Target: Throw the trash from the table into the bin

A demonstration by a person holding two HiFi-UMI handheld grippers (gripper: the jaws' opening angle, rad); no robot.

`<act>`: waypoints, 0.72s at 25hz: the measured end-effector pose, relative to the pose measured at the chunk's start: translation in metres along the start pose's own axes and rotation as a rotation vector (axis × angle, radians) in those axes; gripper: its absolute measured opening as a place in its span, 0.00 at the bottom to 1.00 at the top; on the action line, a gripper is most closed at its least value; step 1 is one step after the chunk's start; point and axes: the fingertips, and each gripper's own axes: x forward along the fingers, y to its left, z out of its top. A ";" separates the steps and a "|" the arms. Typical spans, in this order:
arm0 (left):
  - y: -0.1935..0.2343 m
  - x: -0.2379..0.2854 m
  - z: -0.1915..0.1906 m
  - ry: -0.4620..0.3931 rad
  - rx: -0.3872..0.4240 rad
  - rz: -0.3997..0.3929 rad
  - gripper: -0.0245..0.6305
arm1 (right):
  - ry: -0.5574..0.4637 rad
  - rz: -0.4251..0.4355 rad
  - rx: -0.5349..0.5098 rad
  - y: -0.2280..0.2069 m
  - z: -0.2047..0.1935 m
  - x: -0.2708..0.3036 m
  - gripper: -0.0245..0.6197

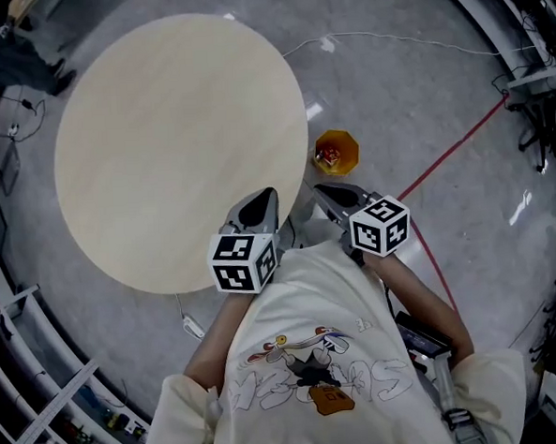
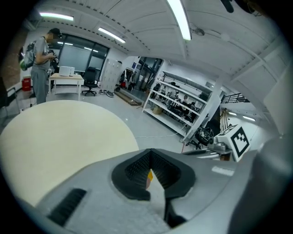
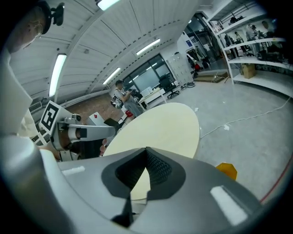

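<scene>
The round pale wooden table [image 1: 179,138] has nothing on its top. An orange bin [image 1: 336,153] stands on the grey floor just right of the table, with some trash inside it. My left gripper [image 1: 260,201] and right gripper [image 1: 326,194] hang side by side in front of the person's chest, over the table's near right edge. Both are shut with nothing in them. In the left gripper view the jaws [image 2: 149,158] meet at their tips above the table [image 2: 59,137]. In the right gripper view the jaws [image 3: 146,153] are also together, with the bin [image 3: 227,170] low on the right.
A white cable [image 1: 389,39] runs across the floor beyond the bin, and a red line [image 1: 452,154] crosses the floor at right. Shelving [image 2: 178,103] lines the far wall. A person [image 2: 41,64] stands beyond the table near a desk.
</scene>
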 end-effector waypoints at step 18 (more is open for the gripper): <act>0.014 -0.001 0.010 0.003 -0.027 0.016 0.04 | -0.027 0.016 -0.120 0.028 0.025 0.024 0.05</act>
